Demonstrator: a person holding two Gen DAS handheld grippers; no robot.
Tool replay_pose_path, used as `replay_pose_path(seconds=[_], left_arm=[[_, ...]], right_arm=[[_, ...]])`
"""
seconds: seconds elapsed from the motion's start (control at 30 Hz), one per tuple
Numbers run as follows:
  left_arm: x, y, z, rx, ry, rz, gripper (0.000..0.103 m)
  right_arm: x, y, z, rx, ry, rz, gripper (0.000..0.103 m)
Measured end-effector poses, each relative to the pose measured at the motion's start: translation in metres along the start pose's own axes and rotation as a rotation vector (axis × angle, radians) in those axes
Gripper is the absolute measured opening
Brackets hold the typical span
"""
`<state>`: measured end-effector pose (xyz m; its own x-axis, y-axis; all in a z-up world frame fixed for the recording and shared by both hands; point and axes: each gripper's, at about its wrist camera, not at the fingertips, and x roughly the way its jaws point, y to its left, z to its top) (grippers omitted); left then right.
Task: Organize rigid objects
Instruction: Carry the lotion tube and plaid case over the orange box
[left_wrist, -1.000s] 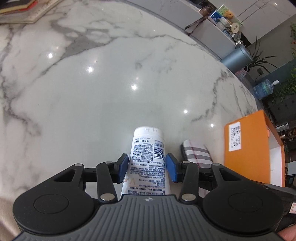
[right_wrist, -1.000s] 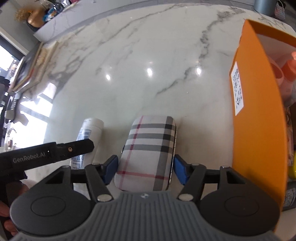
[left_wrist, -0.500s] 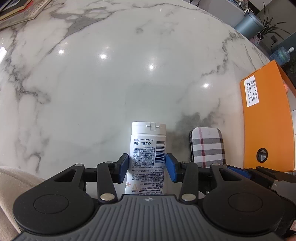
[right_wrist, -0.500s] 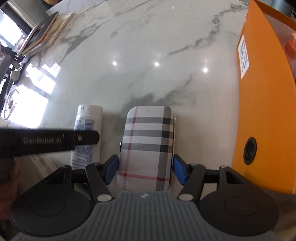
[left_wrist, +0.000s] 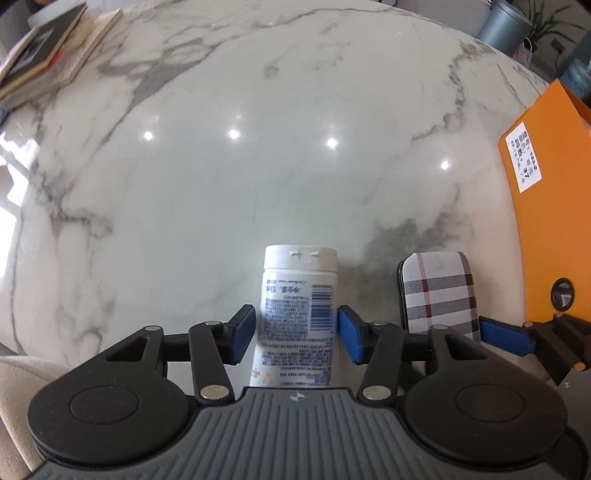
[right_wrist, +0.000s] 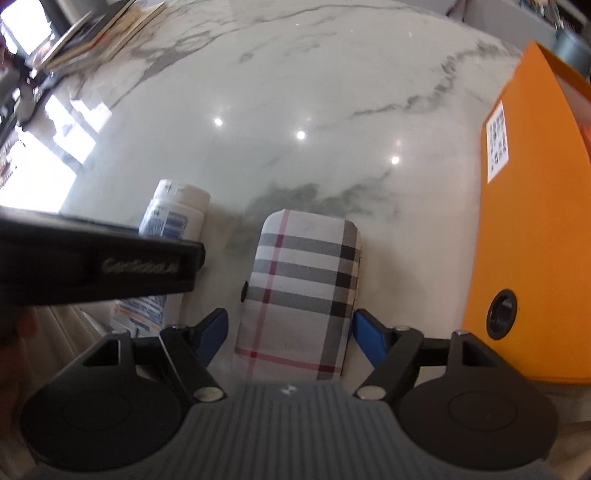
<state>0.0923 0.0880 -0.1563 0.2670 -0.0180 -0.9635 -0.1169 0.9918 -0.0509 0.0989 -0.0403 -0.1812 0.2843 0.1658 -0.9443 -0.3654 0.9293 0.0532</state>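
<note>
A white tube with blue print (left_wrist: 299, 310) lies between the blue pads of my left gripper (left_wrist: 297, 332); the pads stand just off its sides, so the jaws are open around it. A plaid hard case (right_wrist: 303, 291) lies between the blue pads of my right gripper (right_wrist: 290, 334), with small gaps on both sides. The case also shows in the left wrist view (left_wrist: 437, 291), right of the tube. The tube also shows in the right wrist view (right_wrist: 166, 236), partly hidden by the left gripper's black body (right_wrist: 92, 262). Both objects rest near the marble table's front edge.
An orange box (right_wrist: 532, 236) with a white label and a round hole stands close to the right of the case; it also shows in the left wrist view (left_wrist: 546, 206). Stacked books (left_wrist: 48, 62) lie at the far left. The marble table (left_wrist: 258, 147) stretches ahead.
Both grippers have drawn back and tilted, so more table shows. The pads now stand slightly off the tube and the case, which lie on the table near its front edge.
</note>
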Motion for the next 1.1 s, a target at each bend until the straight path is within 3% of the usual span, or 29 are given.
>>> replay_pose_path(seconds=[0.17, 0.4, 0.83, 1.1], left_arm=[[0.000, -0.003, 0.000, 0.004, -0.009, 0.000, 0.051], [-0.013, 0.012, -0.004, -0.070, -0.049, -0.095, 0.050], [-0.042, 0.017, -0.010, -0.115, -0.092, -0.163, 0.050], [-0.084, -0.001, -0.003, -0.086, -0.167, -0.209, 0.050]], right_arm=[[0.000, 0.003, -0.002, -0.049, -0.030, -0.031, 0.067], [-0.005, -0.014, -0.004, 0.049, -0.041, 0.056, 0.065], [-0.039, -0.028, -0.008, 0.128, -0.113, 0.128, 0.064], [-0.095, -0.040, -0.014, 0.139, -0.256, 0.136, 0.064]])
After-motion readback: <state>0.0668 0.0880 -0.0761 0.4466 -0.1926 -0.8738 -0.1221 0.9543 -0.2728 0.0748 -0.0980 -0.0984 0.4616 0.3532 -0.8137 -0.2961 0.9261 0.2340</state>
